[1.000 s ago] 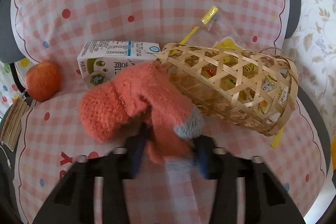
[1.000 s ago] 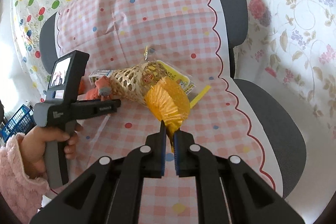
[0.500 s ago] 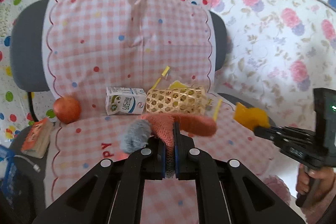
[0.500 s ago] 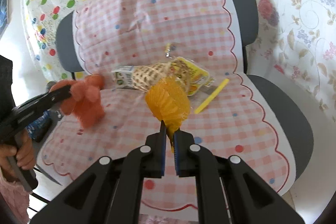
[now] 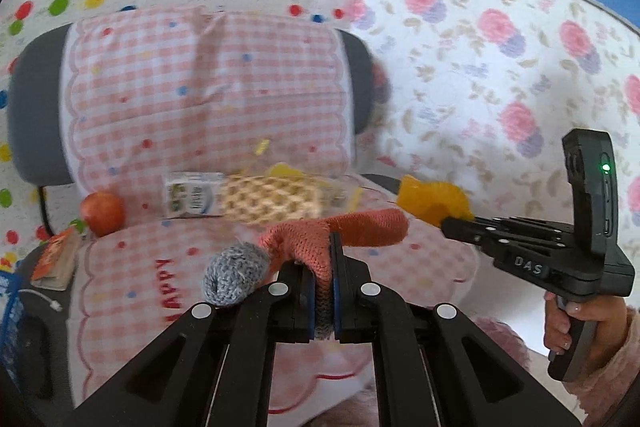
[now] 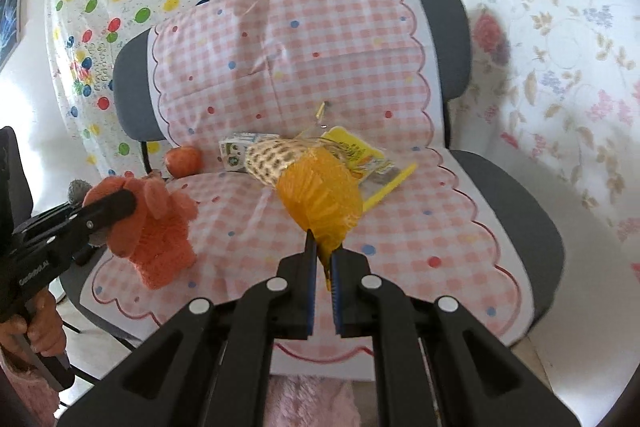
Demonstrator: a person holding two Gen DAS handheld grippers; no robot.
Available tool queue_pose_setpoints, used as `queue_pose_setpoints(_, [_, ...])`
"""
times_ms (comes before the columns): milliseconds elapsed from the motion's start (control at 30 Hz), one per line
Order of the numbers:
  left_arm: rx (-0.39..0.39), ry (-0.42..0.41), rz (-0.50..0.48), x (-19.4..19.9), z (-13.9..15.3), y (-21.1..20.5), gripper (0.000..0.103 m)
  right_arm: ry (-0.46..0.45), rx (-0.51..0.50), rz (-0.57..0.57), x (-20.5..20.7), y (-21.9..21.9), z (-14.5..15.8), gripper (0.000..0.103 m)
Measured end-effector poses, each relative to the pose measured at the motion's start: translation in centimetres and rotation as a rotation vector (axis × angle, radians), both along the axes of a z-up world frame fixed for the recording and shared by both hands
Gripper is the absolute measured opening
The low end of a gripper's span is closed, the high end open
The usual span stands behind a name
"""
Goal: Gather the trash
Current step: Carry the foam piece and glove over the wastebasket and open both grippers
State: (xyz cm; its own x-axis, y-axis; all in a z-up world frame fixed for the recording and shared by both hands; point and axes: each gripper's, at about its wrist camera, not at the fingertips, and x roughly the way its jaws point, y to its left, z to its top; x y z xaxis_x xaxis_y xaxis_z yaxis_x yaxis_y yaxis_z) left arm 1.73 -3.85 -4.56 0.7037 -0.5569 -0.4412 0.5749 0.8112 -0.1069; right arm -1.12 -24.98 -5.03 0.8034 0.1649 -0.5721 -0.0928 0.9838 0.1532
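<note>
My left gripper (image 5: pixel 323 267) is shut on an orange knitted sock (image 5: pixel 340 231) with a grey toe and holds it in the air in front of the chair; it also shows in the right wrist view (image 6: pixel 156 227). My right gripper (image 6: pixel 323 259) is shut on an orange mesh net (image 6: pixel 320 195), lifted above the seat; it shows at the right in the left wrist view (image 5: pixel 432 201). On the seat lie a milk carton (image 6: pixel 234 151), a woven bamboo basket on its side (image 6: pixel 272 159), a yellow snack packet (image 6: pixel 356 155) and a yellow straw (image 6: pixel 390 185).
A chair with a pink checked cover (image 6: pixel 400 227) holds the items. A red apple (image 6: pixel 184 161) lies at the seat's left. A small book (image 5: pixel 56 259) and a cable lie left of the chair. Patterned cloths hang behind.
Both grippers have pulled back and up from the seat. The left one closed on the sock and lifted it away from the basket; the right one keeps the net.
</note>
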Motion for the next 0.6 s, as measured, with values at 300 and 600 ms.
queue_pose_setpoints(300, [-0.017,0.031,-0.205,-2.8,-0.8,-6.6,0.006,0.016,-0.023,-0.148,-5.3,-4.4,-0.4,0.006])
queue_pose_setpoints(600, [0.001,0.065,-0.413,-5.7,-3.1,-13.2,0.006,0.057,-0.051,-0.336,-11.4,-9.5,-2.1,0.006])
